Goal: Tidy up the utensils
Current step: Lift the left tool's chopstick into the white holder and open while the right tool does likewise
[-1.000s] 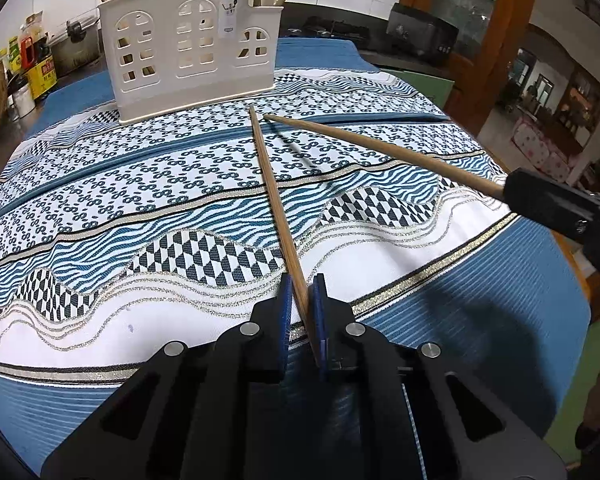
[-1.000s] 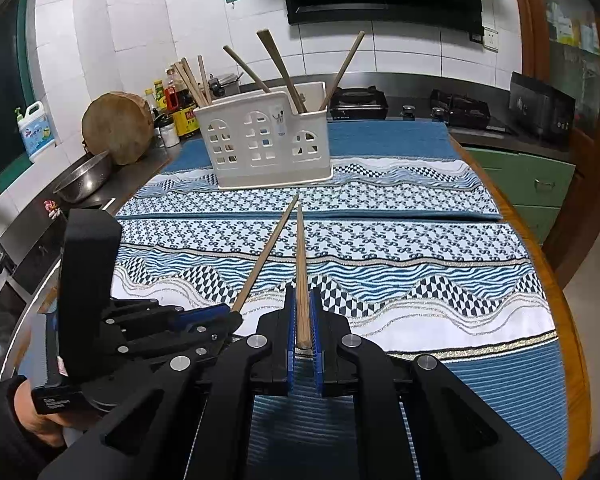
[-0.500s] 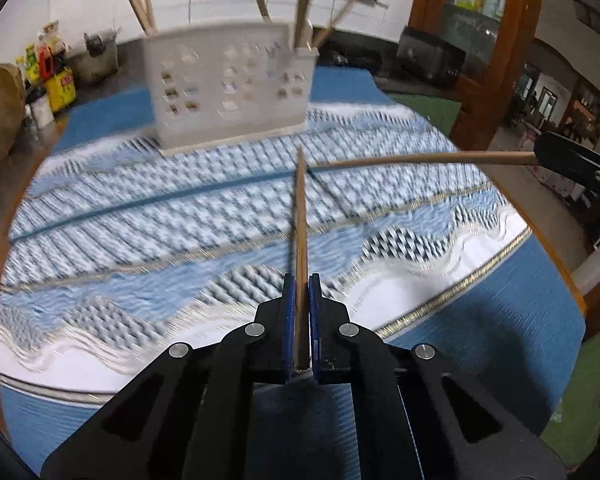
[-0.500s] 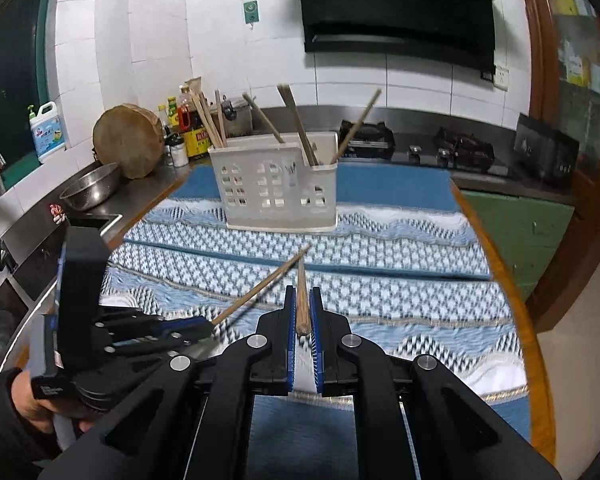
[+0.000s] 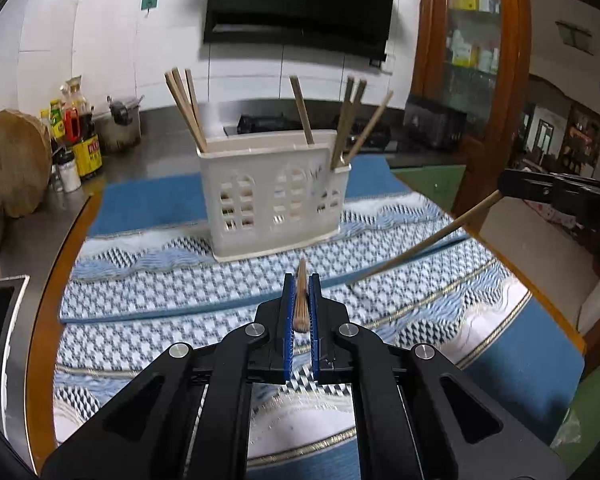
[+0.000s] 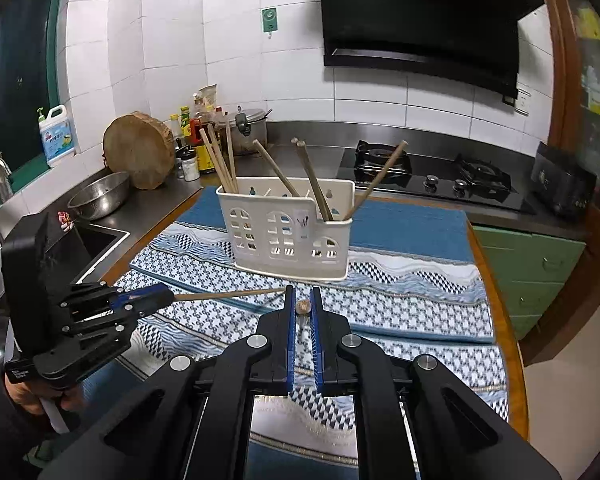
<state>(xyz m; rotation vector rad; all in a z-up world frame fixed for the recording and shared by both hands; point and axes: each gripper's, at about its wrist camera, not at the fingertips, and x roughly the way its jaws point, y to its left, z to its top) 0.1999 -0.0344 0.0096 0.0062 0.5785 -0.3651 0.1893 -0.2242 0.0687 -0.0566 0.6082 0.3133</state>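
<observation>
Chopsticks point(image 5: 301, 300) now lifted off cloth point(image 5: 180, 280), one clamped per gripper point(image 5: 301, 312), aimed toward holder point(image 5: 274, 204); insertion next.

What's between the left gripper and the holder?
Only bare patterned cloth, seen in the left wrist view. The left gripper holds a chopstick pointing at the holder.

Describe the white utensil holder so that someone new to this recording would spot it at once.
On the blue patterned tablecloth near the stove stands the white utensil holder. Only it has arched window cut-outs and wooden chopsticks sticking out of its top.
</observation>
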